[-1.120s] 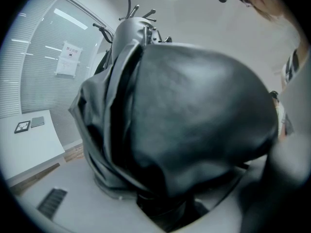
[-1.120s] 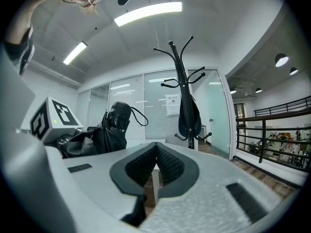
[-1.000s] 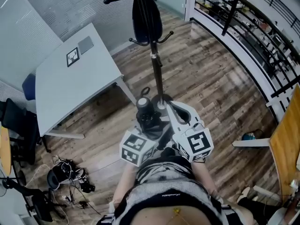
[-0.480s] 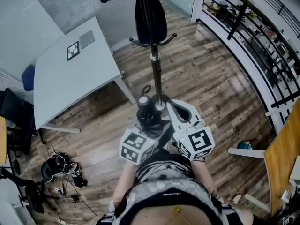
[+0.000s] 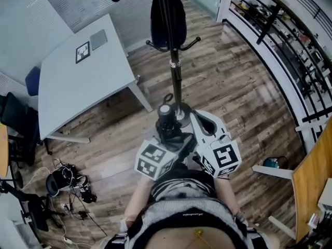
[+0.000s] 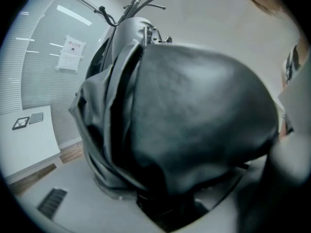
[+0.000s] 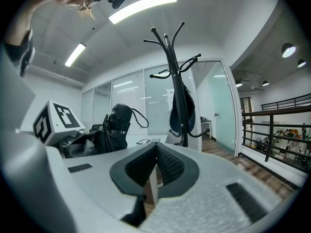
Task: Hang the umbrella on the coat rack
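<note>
Left gripper [image 5: 173,139]: fingers clamped on the folded black umbrella [image 5: 167,124], with bundled fabric filling the whole space between them in the left gripper view. Carried clear of the wooden floor [image 5: 228,87] on the person's side of the coat rack [image 5: 176,79], close to the foot of its pole and on none of its hooks. Round handle end uppermost, cord loop turned toward the coat rack.

Right gripper [image 5: 201,122]: fingers pressed together with nothing between them, just right of the umbrella, also near the coat rack's base and pointed toward it.

High on the coat rack, a black bag [image 5: 167,14] hanging against the pole. Left of the coat rack, a white desk [image 5: 72,92] bearing a square marker card [image 5: 82,52] and a grey pad [image 5: 98,38]. Right of the coat rack, a dark railing [image 5: 280,51]. Farther left of the coat rack, past the desk, a tangle of cables [image 5: 67,185] on the floor.
</note>
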The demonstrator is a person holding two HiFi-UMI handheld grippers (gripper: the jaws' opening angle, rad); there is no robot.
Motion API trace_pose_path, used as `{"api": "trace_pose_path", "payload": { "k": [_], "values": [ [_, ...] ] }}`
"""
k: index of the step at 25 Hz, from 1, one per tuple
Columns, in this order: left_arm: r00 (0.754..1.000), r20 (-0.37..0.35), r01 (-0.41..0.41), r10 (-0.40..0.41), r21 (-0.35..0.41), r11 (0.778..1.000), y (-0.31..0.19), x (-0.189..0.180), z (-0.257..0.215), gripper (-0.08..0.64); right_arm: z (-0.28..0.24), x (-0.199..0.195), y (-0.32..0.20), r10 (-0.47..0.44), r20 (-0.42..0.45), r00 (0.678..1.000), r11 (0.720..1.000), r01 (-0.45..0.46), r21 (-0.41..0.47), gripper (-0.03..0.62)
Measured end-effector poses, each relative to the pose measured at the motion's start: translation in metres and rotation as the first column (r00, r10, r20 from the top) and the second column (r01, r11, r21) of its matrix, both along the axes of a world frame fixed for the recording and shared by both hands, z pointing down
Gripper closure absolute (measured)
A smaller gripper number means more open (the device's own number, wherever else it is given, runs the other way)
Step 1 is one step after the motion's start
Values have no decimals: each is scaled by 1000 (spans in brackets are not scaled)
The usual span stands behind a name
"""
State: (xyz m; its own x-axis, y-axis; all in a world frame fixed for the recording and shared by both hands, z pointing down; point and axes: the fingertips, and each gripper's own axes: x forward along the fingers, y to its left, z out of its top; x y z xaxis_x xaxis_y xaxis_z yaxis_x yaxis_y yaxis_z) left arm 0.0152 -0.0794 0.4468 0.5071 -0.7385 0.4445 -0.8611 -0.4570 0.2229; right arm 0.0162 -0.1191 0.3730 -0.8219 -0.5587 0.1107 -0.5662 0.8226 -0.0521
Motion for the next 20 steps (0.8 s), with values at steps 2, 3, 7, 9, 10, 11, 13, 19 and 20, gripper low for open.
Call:
{"api": "trace_pose_path", "payload": {
  "k": [2,3,7,9,10,11,13,19,20],
  "values": [
    [1000,0,-15,15,-4,1000,-4,-2,2,311,0,-3,-4,8,-8,1000,1000,-8,3,589],
    [1000,-5,-26,25,-7,1000,-6,-2,2,311,-1,-3,-7,14,-12,1000,1000,-14,6,589],
    [998,-21,-63,63,-8,998,-17,-4,-2,311,-4,-8,-19,37,-8,999,999,-37,9,589],
    [997,-9,-82,82,-4,997,-23,-7,-3,311,-5,-12,-25,47,-10,999,999,-46,11,589],
    [996,-1,-92,92,-3,996,-26,-8,-3,311,-5,-15,-27,51,-12,999,999,-51,10,589],
    [995,4,-102,102,-4,995,-28,-10,-2,311,-4,-18,-28,55,-13,998,998,-55,8,589],
    [993,11,-119,119,-7,993,-30,-14,1,311,-3,-23,-30,62,-14,998,998,-62,6,589],
    [983,37,-179,180,-20,984,-38,-28,8,311,-5,-33,-44,108,-21,994,994,-108,9,589],
    [980,46,-191,192,-24,981,-40,-30,10,311,-5,-34,-47,116,-23,993,993,-116,8,589]
  ]
}}
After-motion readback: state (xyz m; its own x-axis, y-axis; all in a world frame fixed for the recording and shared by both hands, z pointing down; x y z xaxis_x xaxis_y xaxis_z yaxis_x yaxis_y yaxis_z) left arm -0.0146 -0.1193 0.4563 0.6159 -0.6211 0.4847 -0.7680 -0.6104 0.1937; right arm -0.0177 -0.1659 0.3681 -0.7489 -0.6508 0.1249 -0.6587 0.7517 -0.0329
